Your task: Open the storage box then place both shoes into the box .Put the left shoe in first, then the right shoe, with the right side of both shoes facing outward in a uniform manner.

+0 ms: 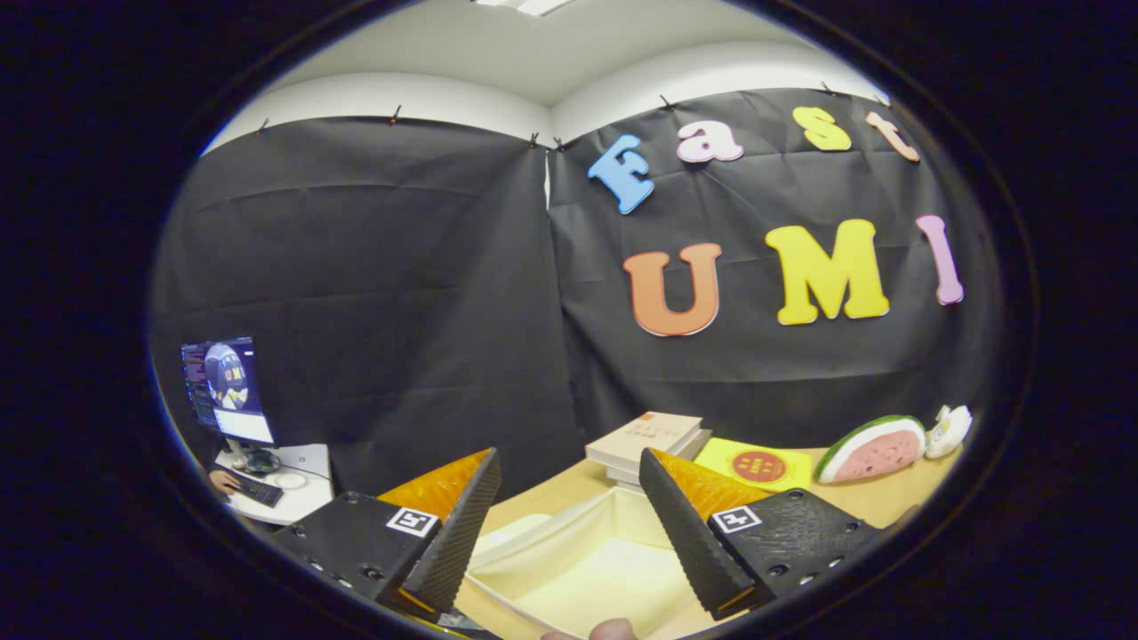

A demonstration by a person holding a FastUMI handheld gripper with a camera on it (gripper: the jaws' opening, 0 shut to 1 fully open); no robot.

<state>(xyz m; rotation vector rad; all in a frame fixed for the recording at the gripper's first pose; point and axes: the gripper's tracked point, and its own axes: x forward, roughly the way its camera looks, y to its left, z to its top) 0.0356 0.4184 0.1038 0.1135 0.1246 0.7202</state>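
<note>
Two fingers of the gripper (569,524) are being held spread apart, grasping nothing. Between them, toward six o'clock, the storage box (587,569) is lying open on the table (876,502). No shoe is being carried; with books (645,437) at twelve o'clock, a fingertip (613,629) at the box rim risks being knocked.

Tool over open box.
My tool (569,511) is spread, empty, above the open storage box (578,569); books (645,440) lie beyond on the bench (880,498).
</note>
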